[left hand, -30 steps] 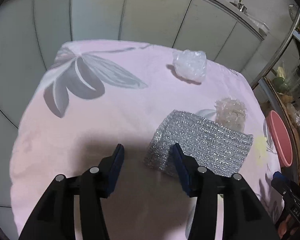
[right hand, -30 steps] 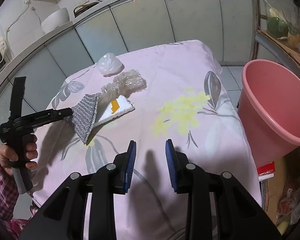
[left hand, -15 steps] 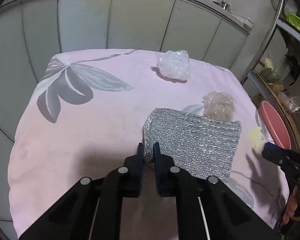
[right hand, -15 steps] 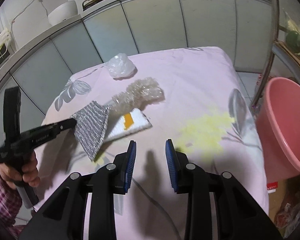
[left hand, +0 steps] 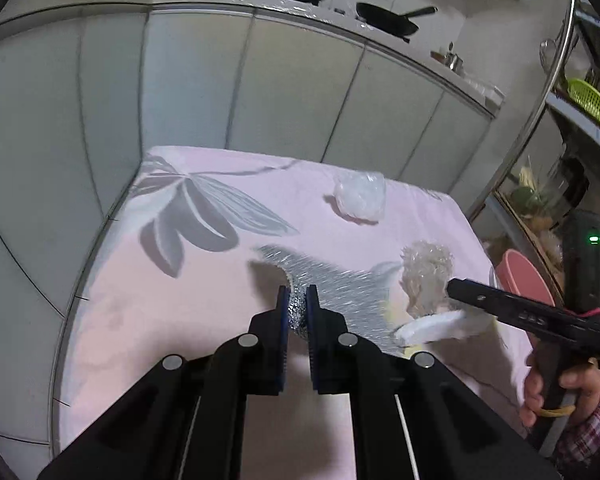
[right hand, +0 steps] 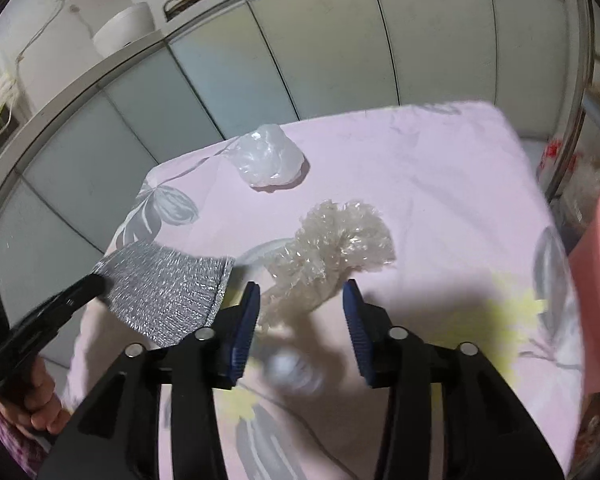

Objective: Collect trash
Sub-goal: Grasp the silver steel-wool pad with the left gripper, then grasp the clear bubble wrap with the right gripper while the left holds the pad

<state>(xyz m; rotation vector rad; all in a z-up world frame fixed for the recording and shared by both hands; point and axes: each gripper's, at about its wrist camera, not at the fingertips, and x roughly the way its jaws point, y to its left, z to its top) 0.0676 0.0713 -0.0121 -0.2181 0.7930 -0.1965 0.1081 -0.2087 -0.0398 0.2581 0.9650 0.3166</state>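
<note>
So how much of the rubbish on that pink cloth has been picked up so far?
Nothing visibly binned yet. The left gripper is shut on the silver foil sheet; the right gripper is open around the crinkled wrap. The white bag and foam piece remain.

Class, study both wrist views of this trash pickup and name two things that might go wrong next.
1. The left gripper pinches only an edge of the silver foil sheet, so the sheet may slip out or tear when lifted.
2. The open right gripper straddles the crumpled clear wrap, with a white foam piece close by; closing might catch both or push the springy wrap away.
</note>
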